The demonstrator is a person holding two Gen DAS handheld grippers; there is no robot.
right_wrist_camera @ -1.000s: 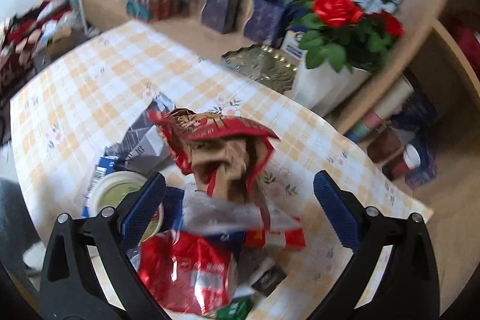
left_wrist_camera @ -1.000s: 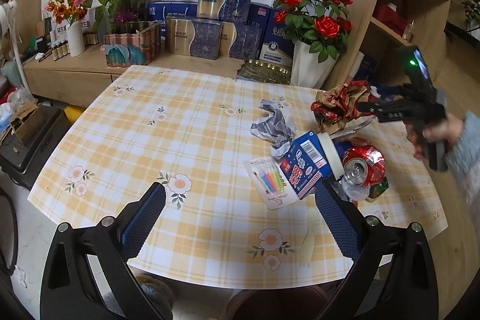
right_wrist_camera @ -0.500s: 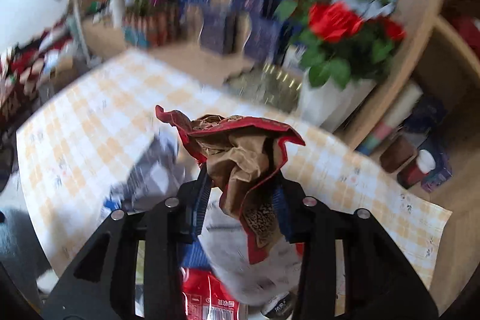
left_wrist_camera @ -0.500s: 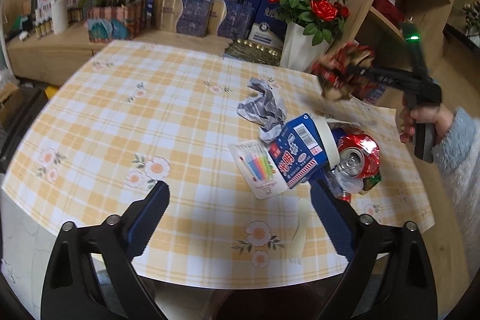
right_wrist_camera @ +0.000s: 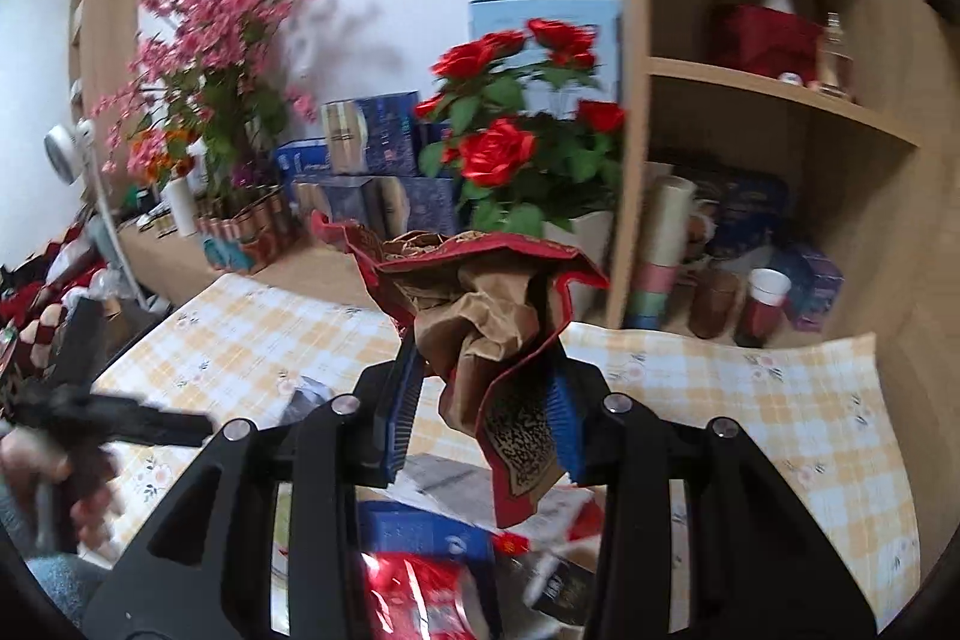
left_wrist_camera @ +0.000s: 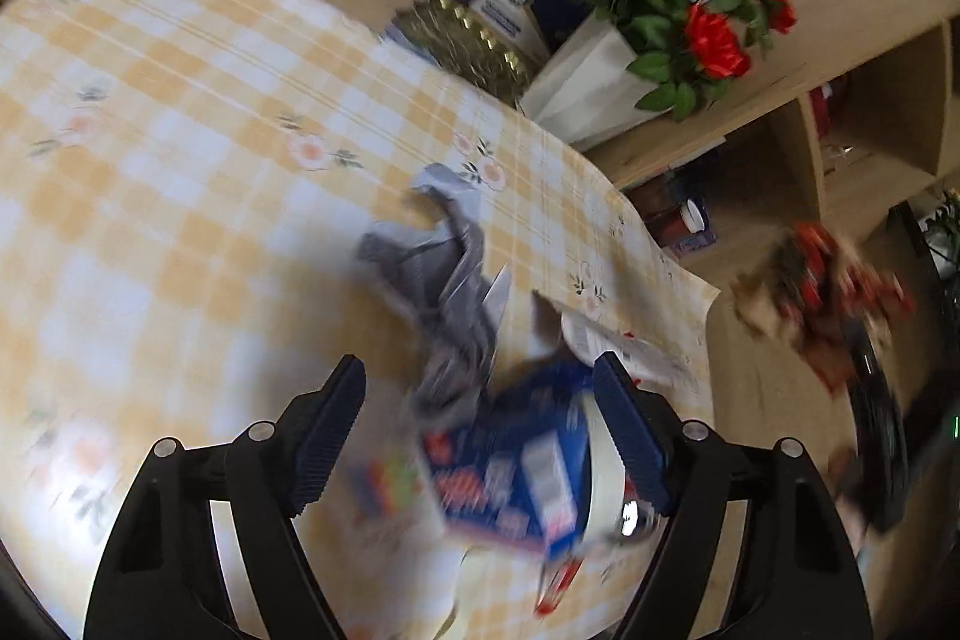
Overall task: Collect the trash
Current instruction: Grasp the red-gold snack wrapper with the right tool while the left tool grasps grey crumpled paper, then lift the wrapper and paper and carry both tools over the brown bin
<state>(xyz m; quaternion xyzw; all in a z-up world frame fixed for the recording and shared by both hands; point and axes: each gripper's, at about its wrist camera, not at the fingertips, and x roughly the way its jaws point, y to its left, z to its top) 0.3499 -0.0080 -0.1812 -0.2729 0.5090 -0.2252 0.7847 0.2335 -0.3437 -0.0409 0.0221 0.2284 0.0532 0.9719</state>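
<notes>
My right gripper point(right_wrist_camera: 483, 400) is shut on a crumpled red and brown paper wrapper point(right_wrist_camera: 486, 316) and holds it above the trash pile; the wrapper point(left_wrist_camera: 822, 292) also shows blurred at the right of the left wrist view. My left gripper point(left_wrist_camera: 480, 430) is open and empty, just above the pile: a crumpled grey paper point(left_wrist_camera: 450, 292), a blue carton point(left_wrist_camera: 510, 460) with a white roll of tape point(left_wrist_camera: 594, 460). A crushed red can point(right_wrist_camera: 414, 604) and the blue carton point(right_wrist_camera: 420, 532) lie under my right gripper.
The table has a yellow checked cloth point(left_wrist_camera: 180, 130). A white vase of red roses point(right_wrist_camera: 516, 148) and blue gift boxes point(right_wrist_camera: 372, 142) stand behind it. Wooden shelves point(right_wrist_camera: 780, 100) with cups rise at the right. The table edge point(left_wrist_camera: 690, 292) is close to the pile.
My right gripper has lifted the red and brown wrapper up and away from the pile. My left gripper has moved forward and down toward the grey paper and blue carton.
</notes>
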